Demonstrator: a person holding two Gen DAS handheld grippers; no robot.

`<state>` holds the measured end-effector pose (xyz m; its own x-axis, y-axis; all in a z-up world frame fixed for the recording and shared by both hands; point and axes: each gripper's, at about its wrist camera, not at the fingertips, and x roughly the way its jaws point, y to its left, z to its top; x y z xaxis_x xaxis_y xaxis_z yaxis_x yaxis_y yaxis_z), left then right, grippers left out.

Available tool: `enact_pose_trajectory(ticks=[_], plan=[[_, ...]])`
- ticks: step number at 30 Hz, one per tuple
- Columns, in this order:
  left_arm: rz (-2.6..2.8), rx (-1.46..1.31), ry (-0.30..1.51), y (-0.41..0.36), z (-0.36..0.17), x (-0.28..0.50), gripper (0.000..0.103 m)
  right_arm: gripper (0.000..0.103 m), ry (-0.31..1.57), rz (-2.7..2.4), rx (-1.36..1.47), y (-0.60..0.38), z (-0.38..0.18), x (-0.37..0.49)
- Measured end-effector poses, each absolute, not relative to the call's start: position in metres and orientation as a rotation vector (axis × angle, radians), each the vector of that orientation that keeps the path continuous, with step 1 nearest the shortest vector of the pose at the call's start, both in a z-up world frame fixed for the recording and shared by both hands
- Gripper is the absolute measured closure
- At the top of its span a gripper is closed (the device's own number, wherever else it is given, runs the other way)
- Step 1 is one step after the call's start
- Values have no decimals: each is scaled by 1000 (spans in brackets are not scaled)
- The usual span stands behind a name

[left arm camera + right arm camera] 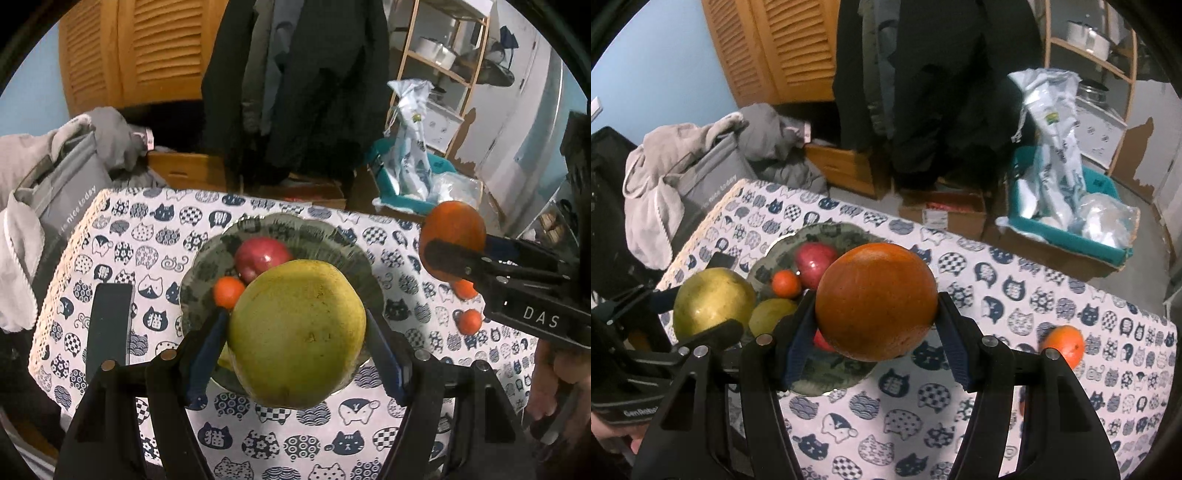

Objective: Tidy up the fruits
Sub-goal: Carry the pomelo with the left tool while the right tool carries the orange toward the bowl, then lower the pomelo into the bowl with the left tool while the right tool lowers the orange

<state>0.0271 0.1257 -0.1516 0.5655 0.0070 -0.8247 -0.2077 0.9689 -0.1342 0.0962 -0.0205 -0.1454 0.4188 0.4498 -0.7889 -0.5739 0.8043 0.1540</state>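
My left gripper [295, 332] is shut on a big yellow-green pomelo [297, 332], held just above the green glass plate [325, 236]. On that plate lie a red apple [262, 256] and a small tangerine [228, 292]. My right gripper [875, 317] is shut on a large orange [875, 301], hovering over the plate's [827, 232] right edge. From the right wrist view the pomelo [713, 302] hangs at the left, with a smaller green fruit [772, 314] beside it on the plate. Loose tangerines [470, 320] lie on the cloth at the right; one more tangerine [1065, 345] shows past my right fingers.
The table wears a cat-print cloth [280, 435]. A dark phone [109, 325] lies left of the plate. Grey bag and clothes [62, 177] crowd the far left corner. Beyond the far edge stand cardboard boxes [945, 210] and a teal bin [1067, 221] with plastic bags.
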Motion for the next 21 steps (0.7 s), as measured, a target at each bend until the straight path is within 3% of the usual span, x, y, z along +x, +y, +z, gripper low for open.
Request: enact_pose_trajectory(ticks=[21], plan=[[122,-280,1166,132,-225,38,27,40,1070,654,-137,0,-196,112]])
